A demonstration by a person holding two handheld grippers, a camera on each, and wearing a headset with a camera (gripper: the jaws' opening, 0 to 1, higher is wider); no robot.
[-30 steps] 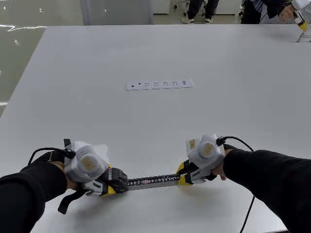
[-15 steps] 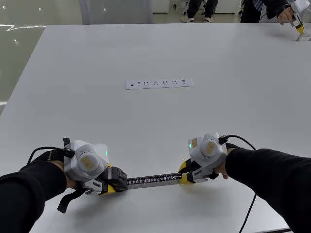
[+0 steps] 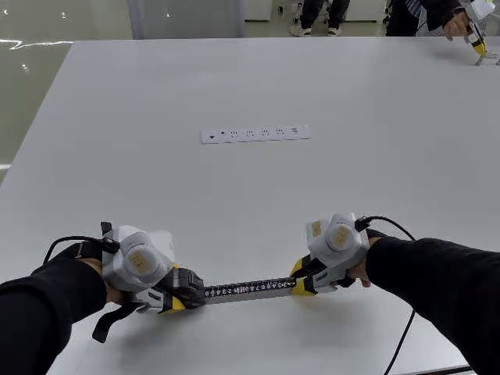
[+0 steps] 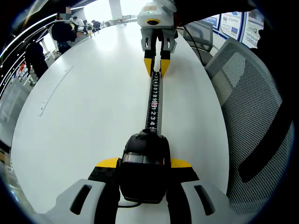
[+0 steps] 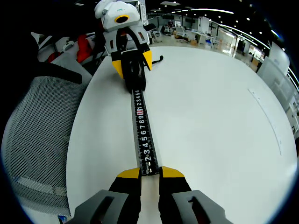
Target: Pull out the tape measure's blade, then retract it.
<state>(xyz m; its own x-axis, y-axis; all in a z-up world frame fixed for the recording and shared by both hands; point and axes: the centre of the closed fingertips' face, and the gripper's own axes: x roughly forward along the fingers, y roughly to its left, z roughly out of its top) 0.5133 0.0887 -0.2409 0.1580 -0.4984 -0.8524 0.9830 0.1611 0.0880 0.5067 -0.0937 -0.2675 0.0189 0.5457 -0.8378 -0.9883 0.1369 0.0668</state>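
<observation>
A black tape measure case (image 4: 144,161) sits clamped in my left gripper (image 4: 144,164), seen at the lower left in the head view (image 3: 181,297). Its numbered blade (image 3: 248,290) runs right across the white table (image 3: 258,203) to my right gripper (image 3: 300,286), which is shut on the blade's tip. In the right gripper view the blade (image 5: 142,135) stretches from my yellow-tipped right gripper (image 5: 149,173) to the case (image 5: 134,74) in the left gripper. In the left gripper view the blade (image 4: 153,100) leads away to the right gripper (image 4: 156,69).
A white power strip (image 3: 254,134) lies flat at mid-table. A mesh office chair (image 4: 252,107) stands beside the table's near edge. At the far right corner another person's hand holds a yellow-tipped tool (image 3: 475,35). A black cable (image 3: 402,328) trails from my right hand.
My right gripper has drawn slightly further right with the blade tip, lengthening the exposed blade a little. The left gripper and the case have stayed put.
</observation>
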